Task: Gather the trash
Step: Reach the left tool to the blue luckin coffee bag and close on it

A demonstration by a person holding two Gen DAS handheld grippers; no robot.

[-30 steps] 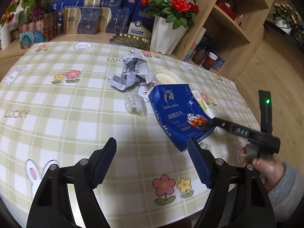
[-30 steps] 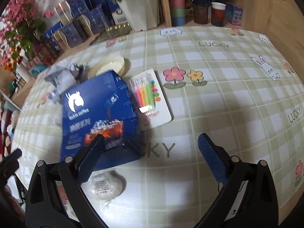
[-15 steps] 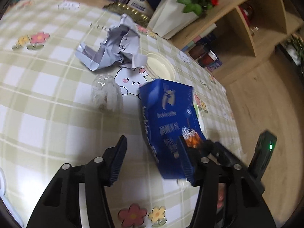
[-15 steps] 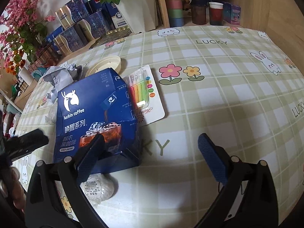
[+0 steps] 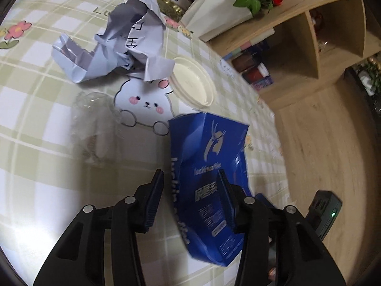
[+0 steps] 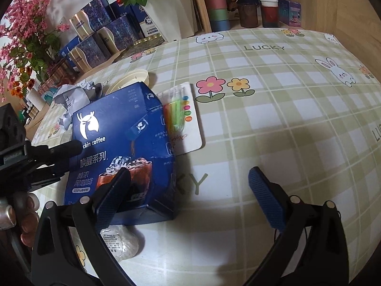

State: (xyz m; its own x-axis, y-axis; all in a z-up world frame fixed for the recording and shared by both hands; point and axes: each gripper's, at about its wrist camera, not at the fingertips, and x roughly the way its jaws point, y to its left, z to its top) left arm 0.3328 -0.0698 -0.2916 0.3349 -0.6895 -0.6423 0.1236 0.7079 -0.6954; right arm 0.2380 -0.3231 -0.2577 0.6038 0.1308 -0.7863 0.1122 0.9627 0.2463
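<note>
- The blue coffee box [image 5: 209, 181] lies on the checked tablecloth [image 6: 285, 119], near its edge; its open end faces away from the left wrist camera.
- The left gripper [image 5: 190, 195] straddles one long edge of the box with its jaws parted; the right-hand finger rests on the box's printed face, the other hangs beside it; no squeeze shows.
- The right gripper [image 6: 190, 188] is spread wide, holding nothing; its left finger overlaps the box's near corner.
- A small wrapped packet [image 6: 121, 243] sits just beside that corner; a card of coloured candles [image 6: 181, 116] touches the box's far side.
- Beyond lie a cream lid [image 5: 193, 83], crumpled paper [image 5: 119, 40] and a clear plastic wrapper [image 5: 95, 124].
</note>
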